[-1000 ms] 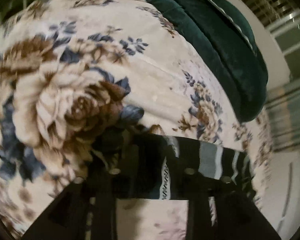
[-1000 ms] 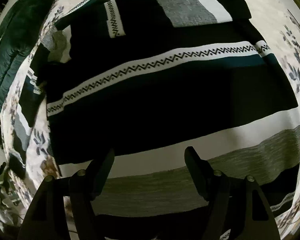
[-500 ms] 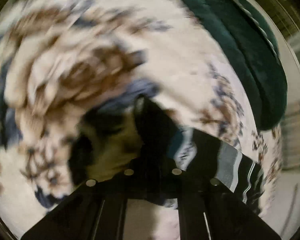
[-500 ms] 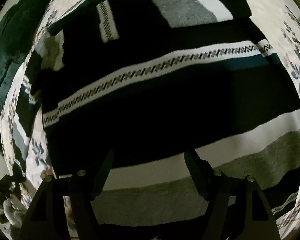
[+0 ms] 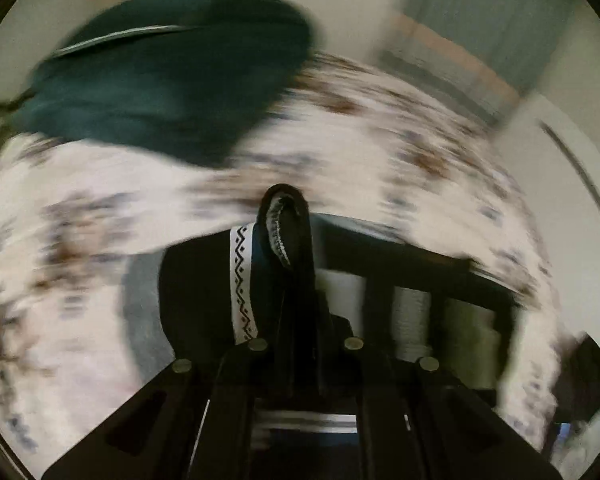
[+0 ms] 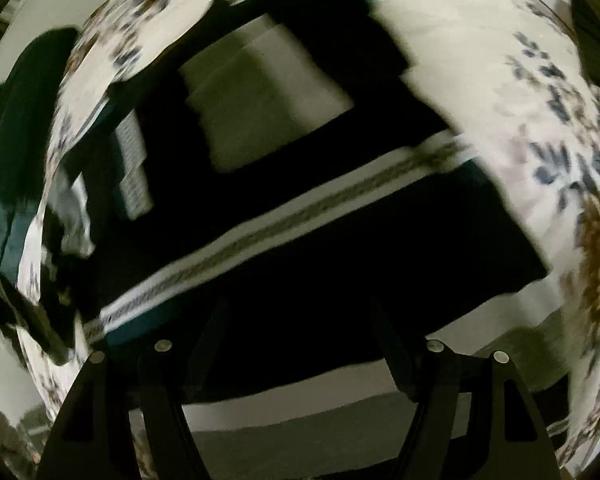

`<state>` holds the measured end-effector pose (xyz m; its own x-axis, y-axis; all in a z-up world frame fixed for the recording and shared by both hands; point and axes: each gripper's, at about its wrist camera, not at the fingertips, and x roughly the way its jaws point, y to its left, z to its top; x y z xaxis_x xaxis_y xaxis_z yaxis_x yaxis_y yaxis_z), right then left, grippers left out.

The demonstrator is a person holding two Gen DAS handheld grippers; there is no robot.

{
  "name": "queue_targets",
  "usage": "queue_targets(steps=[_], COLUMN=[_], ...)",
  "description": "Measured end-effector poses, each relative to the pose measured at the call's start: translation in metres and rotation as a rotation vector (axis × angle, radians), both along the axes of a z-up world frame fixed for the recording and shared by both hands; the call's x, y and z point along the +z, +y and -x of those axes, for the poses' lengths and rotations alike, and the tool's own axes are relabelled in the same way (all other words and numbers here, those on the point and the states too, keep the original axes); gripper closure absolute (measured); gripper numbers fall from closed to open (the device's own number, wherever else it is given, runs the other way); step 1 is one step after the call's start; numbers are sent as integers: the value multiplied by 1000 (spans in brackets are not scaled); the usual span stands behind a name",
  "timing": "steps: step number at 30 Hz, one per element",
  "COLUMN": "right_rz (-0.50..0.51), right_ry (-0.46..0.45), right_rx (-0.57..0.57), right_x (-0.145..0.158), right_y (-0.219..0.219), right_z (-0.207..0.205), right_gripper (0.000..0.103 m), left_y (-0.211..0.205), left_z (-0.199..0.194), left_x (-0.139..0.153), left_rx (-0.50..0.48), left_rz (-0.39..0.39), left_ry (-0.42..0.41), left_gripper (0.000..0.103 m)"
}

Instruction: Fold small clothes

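The left gripper [image 5: 300, 312] is clamped tight on a fold of the black sweater [image 5: 288, 236], with the fingers pressed together and a loop of stitched hem poking up past the tips. Right beside that loop you can see the sweater's white band with a black zigzag pattern [image 5: 242, 284], crisp and sharp, while everything behind it is smeared with blur. That view also catches a dark green cushion [image 5: 172, 80] up top, sitting on the floral bedspread [image 5: 80, 208].

The right gripper [image 6: 300, 344] has its fingers spread wide with nothing between them, hovering low over the sweater [image 6: 340, 280], which lies spread flat on the floral bedspread [image 6: 520, 80]. Only this view shows the whole layout: black body, zigzag band [image 6: 284, 224] running diagonally, a pale grey-and-white block [image 6: 268, 112] further up, and more grey near the fingers (pretty blurry though). The green cushion [image 6: 8, 160] is at the far left edge. No containers anywhere in either view.
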<state>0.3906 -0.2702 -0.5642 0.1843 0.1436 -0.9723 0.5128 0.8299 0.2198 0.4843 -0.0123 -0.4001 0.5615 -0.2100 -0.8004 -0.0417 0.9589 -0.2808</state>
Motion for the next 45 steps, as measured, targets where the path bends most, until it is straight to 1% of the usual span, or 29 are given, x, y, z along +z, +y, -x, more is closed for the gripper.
queue_targets(steps=[4,6,8,10,11,12,13,14,15,18,19,21,23,25,26,27,28,29,30,31,32,33,35,37,39,40,41,43,45], right_rz=[12,18,21,6,-18,-36,-54,-84,-108,-149,-153,-146,-105,-82,-80,-76,-63,-30,22,57,92,107,158,191,165,169,184,236,269], right_ry=[8,9,-4,-17,-30,-40,-52,-76,-95,-138,-147,-161,-145,-106,-77,-59,-52,-49,-69,-109,-153,-177,-199,-176,-135,-119,-94,-65,-30], right_rx=[-39,-42,-46,-52,-54,-55,-52,-41,-27,28,45,75,105,112,117,124,136,170,191,195,186,170,130,84,60,56,74,111,134], right_x=[9,15,23,31,35,38,41,46,49,52,51,44,32,14,1,-6,-10,-9,-1,9,25,36,52,52,41,36,29,21,19], right_y=[-49,-70,-94,-110,-117,-122,-126,-129,-129,-115,-110,-99,-91,-87,-84,-83,-80,-74,-70,-69,-72,-77,-95,-118,-138,-143,-145,-143,-137], right_z=[1,1,4,3,1,-1,-4,-10,-17,-51,-63,-91,-122,-143,-156,-161,-166,-168,-167,-165,-161,-159,-159,-167,-173,-176,-181,-181,-181], right_gripper=[29,29,29,29,29,29,29,29,29,29,29,29,29,29,36,51,96,100,100,100,100,100,100,100,100,100,100,99,90], left_y=[-119,-155,-179,-185,-176,-168,-155,-145,-129,-77,-55,-20,8,37,43,51,56,60,62,64,65,64,62,58,50,45,39,29,18], left_z=[-15,-19,-21,-20,-14,-13,-11,-9,-9,-4,-1,7,13,24,27,31,33,34,34,34,32,26,12,-3,-25,-36,-51,-68,-85], left_x=[14,21,28,36,39,40,40,39,37,25,19,4,-13,-28,-33,-38,-41,-45,-47,-49,-50,-52,-53,-56,-67,-72,-78,-88,-103], left_rx=[-137,-180,-219,-203,-191,-175,-148,-123,-89,47,92,149,194,250,265,285,300,314,327,335,341,343,330,306,266,252,228,188,132], left_rz=[87,120,138,94,87,79,60,35,6,-133,-182,-250,-292,-307,-310,-317,-321,-323,-322,-317,-308,-303,-289,-289,-291,-295,-301,-311,-347], left_ry=[3,15,10,-19,-36,-54,-71,-75,-80,-92,-85,-54,2,53,66,81,90,97,105,109,111,111,104,98,109,115,120,136,169], left_gripper=[97,93,93,86,72,50,36,8,3,3,3,3,3,3,3,3,3,3,3,3,3,3,3,3,3,3,3,3,3])
